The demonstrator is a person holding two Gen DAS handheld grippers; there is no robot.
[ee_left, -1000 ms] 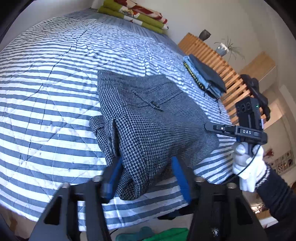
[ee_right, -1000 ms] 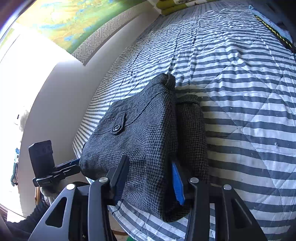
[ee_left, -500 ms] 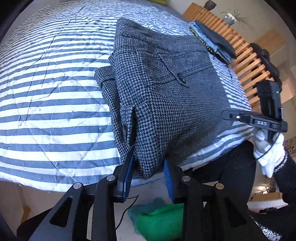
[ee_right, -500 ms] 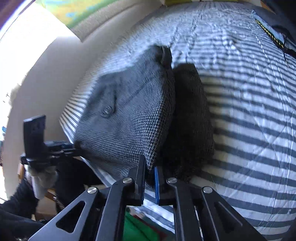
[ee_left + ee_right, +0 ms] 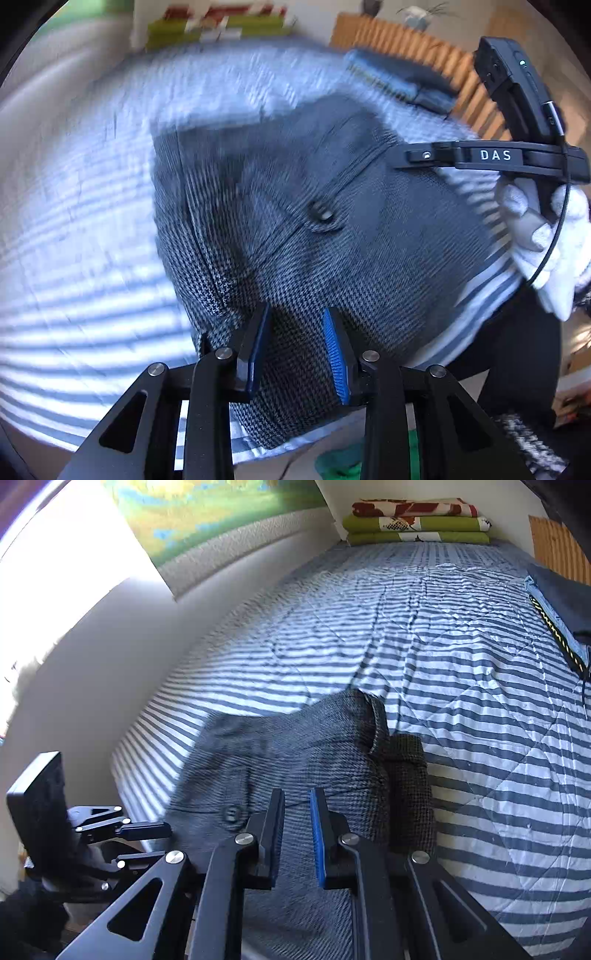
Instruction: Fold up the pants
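Both pairs of tongs are hanging over the near edge of the grey houndstooth woollen pants [image 5: 325, 760], the left tongs [image 5: 295, 347] standing apart with a thick fold between their blue pads and having just been closing a little, the right tongs [image 5: 297, 834] standing narrowly apart above the cloth, gripping nothing that I can see. The pants are lying as a compact bundle at the near edge of the blue-and-white striped quilted bed [image 5: 461, 664], so the folding is looking nearly done, with perhaps only tidying remaining.
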